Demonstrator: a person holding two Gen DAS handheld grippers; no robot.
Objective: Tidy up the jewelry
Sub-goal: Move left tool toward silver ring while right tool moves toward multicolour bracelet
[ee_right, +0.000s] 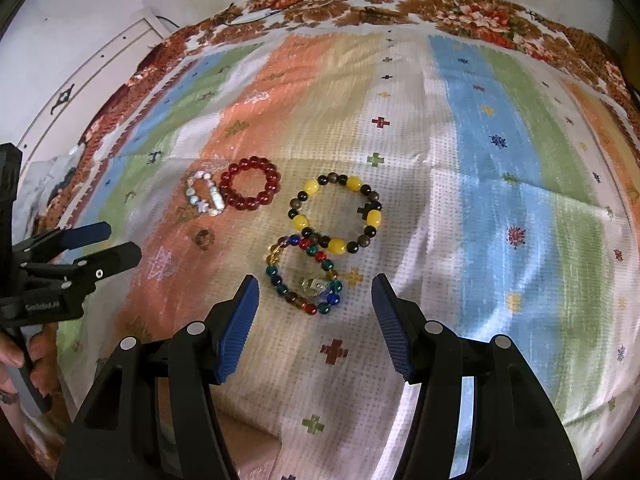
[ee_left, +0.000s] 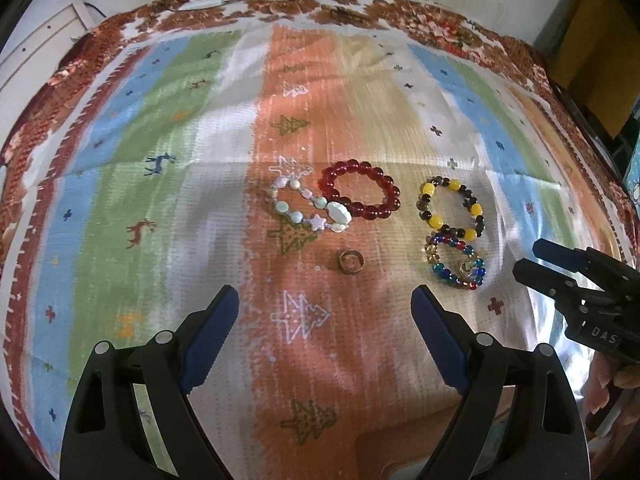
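Several pieces of jewelry lie on a striped cloth (ee_left: 168, 208). A pale stone bracelet (ee_left: 310, 206) touches a red bead bracelet (ee_left: 359, 191). A yellow and black bead bracelet (ee_left: 452, 208) overlaps a multicoloured bead bracelet (ee_left: 456, 262). A small metal ring (ee_left: 349, 262) lies nearer me. My left gripper (ee_left: 325, 300) is open, just short of the ring. My right gripper (ee_right: 316, 290) is open, its tips on either side of the multicoloured bracelet (ee_right: 306, 280). The right view also shows the yellow bracelet (ee_right: 336, 212), red bracelet (ee_right: 250, 184), pale bracelet (ee_right: 204, 194) and ring (ee_right: 203, 238).
A floral-bordered cover (ee_left: 360, 4) lies under the striped cloth and runs to a wall at the back. White furniture (ee_right: 100, 64) stands at the left. Each gripper shows in the other's view: the right one (ee_left: 528, 260), the left one (ee_right: 120, 242).
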